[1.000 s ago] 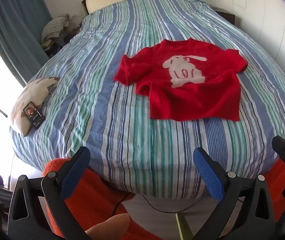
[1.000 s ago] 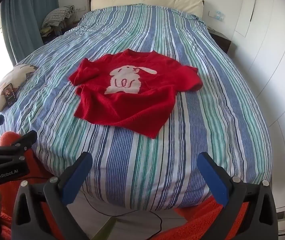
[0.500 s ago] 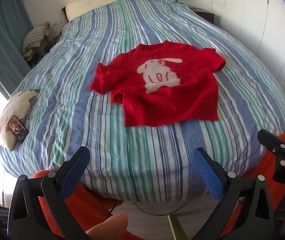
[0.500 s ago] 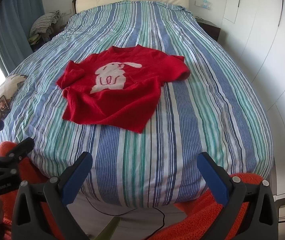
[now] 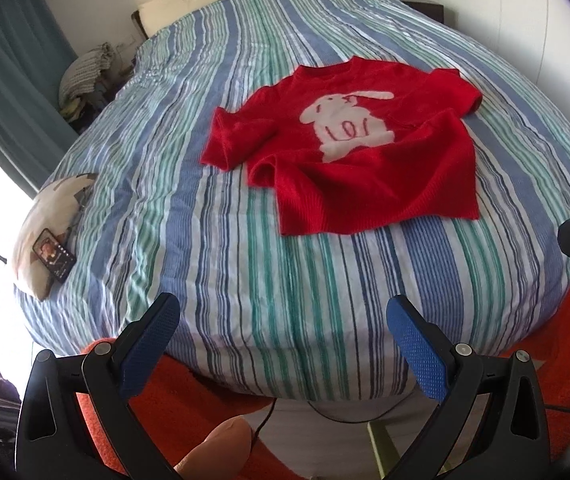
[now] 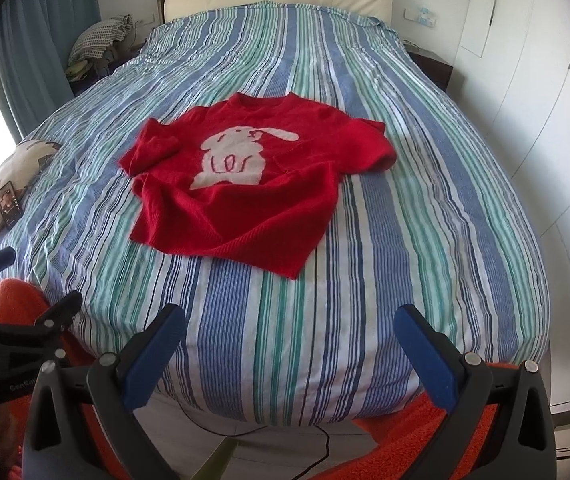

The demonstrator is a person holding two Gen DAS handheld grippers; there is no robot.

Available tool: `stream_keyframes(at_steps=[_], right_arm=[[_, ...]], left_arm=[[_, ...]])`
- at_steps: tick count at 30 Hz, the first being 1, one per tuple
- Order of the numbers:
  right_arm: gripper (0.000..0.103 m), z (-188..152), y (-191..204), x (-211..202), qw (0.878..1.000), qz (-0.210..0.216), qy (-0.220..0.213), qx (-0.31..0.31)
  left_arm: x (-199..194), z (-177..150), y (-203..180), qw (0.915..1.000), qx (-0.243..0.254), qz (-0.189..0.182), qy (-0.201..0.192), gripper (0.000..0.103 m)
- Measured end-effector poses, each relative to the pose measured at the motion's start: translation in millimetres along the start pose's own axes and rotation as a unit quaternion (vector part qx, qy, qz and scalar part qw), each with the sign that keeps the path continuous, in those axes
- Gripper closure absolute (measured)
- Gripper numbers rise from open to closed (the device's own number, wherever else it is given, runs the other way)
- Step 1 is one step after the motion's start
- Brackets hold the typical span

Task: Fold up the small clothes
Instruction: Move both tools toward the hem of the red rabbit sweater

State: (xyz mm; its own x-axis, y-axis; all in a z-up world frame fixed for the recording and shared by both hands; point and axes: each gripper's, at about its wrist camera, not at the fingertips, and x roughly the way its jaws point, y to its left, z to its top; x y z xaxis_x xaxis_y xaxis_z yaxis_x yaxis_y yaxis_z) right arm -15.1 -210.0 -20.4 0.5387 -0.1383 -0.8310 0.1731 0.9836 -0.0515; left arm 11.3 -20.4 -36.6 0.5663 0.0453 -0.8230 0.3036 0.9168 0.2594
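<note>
Tongs, left (image 5: pixel 281 344) and right (image 6: pixel 293 346), gape empty; red sweater (image 6: pixel 253 184) lies on striped bed (image 6: pixel 425 216).

A red knit sweater (image 6: pixel 245 196) with a white rabbit lies rumpled, unfolded, face-up; neckline toward the headboard.

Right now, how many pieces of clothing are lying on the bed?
1: a red sweater with a white rabbit, spread mid-bed on the striped cover. Nothing else visible; more could lie hidden beneath it.
</note>
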Motion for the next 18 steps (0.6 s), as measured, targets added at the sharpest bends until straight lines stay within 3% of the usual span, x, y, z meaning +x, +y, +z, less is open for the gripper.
stream_keyframes(at_steps=[4, 7, 12, 16, 18], right_arm=[[0.000, -1.3, 8.9, -4.2, 1.000, 0.005, -0.014, -0.023], [0.000, -3.5, 12.3, -8.2, 0.999, 0.005, -0.032, -0.039], [0.000, -0.6, -1.7, -4.3, 0.998, 0.028, -0.049, -0.016], [0.000, 2.4, -23.3, 6.5, 0.988, 0.084, -0.125, -0.021], [0.000, 1.7, -36.4, 40.8, 0.988, 0.114, -0.106, -0.018]], left_arm=[[1.3, -1.9, 9.4, 0.9999, -0.011, 0.000, 0.002, 0.000], [2.5, -4.7, 19.4, 0.9991, -0.032, 0.025, -0.006, 0.000], [21.8, -4.9, 34.7, 0.9982, -0.052, 0.026, 0.016, 0.000], [48.7, 8.3, 63.4, 0.9961, -0.079, -0.036, -0.015, 0.000], [73.1, 21.3, 77.7, 0.9899, -0.092, -0.105, -0.024, 0.000]])
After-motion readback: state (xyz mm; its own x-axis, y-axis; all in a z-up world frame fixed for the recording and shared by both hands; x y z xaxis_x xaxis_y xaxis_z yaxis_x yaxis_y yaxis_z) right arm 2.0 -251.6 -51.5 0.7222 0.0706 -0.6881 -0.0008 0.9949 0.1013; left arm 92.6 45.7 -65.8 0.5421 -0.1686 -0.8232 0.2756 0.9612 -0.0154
